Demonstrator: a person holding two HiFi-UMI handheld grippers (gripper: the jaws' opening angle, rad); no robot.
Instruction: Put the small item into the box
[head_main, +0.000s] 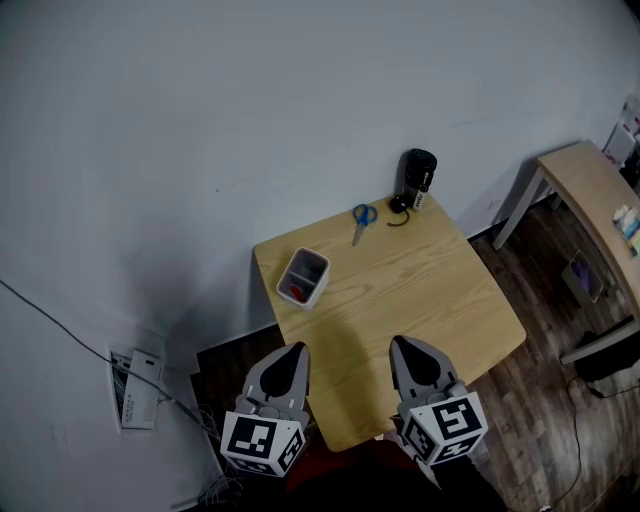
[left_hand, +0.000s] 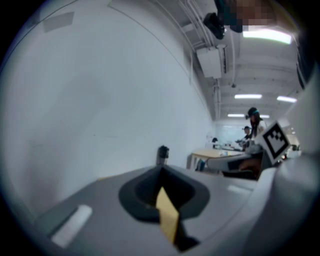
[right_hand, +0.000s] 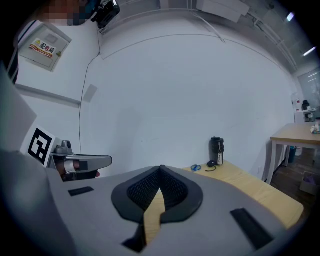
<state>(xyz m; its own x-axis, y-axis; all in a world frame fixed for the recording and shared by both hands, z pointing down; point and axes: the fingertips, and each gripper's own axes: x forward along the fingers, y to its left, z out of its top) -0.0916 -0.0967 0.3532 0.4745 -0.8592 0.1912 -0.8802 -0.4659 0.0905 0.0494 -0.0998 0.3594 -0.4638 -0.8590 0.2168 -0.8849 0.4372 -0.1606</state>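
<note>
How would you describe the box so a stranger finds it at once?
Look at the wooden table by the white wall. Near its left edge stands the box. It is the only open container, pale, with something red inside.

White box (head_main: 316, 288), small red item (head_main: 295, 292) inside

In the head view the tabletop (head_main: 420, 300) fills the middle of the frame. The box (head_main: 303, 277) sits near its left edge, with a small item (head_main: 295, 292) inside. Up and right of the box lie the scissors (head_main: 362, 220), close to the far edge. Right of them, at the far corner, stands a bottle (head_main: 419, 178), with a small corded object (head_main: 399, 206) just beside it at its lower left. A second table (head_main: 590, 190) stands apart at the upper right. At the bottom, the left gripper (head_main: 296, 349) and right gripper (head_main: 402, 343) hang side by side over the near edge.
</note>
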